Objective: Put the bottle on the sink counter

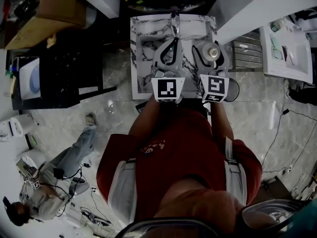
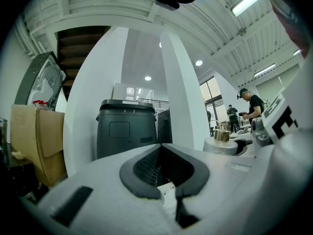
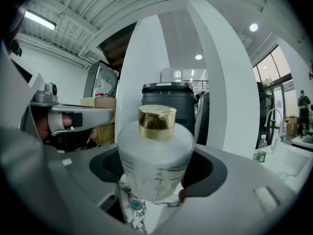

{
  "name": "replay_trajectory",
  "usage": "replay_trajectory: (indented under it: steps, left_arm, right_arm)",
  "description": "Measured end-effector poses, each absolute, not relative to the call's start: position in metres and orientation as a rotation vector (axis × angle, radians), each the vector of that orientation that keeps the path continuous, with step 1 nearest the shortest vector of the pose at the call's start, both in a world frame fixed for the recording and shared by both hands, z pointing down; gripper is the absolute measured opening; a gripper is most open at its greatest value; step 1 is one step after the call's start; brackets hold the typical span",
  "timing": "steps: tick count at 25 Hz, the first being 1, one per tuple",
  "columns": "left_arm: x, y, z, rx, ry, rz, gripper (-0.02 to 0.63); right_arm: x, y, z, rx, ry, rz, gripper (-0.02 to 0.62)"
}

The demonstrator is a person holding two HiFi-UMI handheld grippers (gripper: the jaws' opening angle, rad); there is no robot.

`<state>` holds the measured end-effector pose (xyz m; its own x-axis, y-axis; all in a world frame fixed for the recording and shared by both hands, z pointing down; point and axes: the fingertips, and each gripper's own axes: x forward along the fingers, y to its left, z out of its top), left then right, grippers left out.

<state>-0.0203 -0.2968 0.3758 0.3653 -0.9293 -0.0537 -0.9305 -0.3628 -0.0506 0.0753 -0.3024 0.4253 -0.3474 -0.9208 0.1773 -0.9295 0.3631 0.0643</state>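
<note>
The bottle [image 1: 213, 51] is white and squat with a gold cap. It stands upright between the jaws of my right gripper [image 1: 214, 46], which is shut on its sides. In the right gripper view the bottle [image 3: 155, 155] fills the gap between the dark pads [image 3: 103, 166], just above the marble sink counter [image 3: 131, 214]. The counter [image 1: 143, 38] lies at the top middle of the head view, with a faucet [image 1: 174, 19] at its back. My left gripper [image 1: 173, 41] hovers over the counter beside the right one, its fingertips together and nothing between them.
A black bin [image 2: 126, 126] stands beyond the counter between white pillars [image 2: 178, 92]. A cardboard box [image 1: 54, 9] and a black cart [image 1: 64, 73] are at the left. A person [image 1: 49, 187] sits on the floor at the lower left. A clear plastic bottle [image 1: 110, 108] lies on the floor.
</note>
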Motion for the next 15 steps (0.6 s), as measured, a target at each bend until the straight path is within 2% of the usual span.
replay_trajectory:
  steps: [15]
  left_arm:
    - [-0.020, -0.315, 0.397, -2.493, 1.787, -0.060, 0.003]
  right_arm:
    - [0.073, -0.330, 0.468, 1.576, -2.428, 0.161, 0.342]
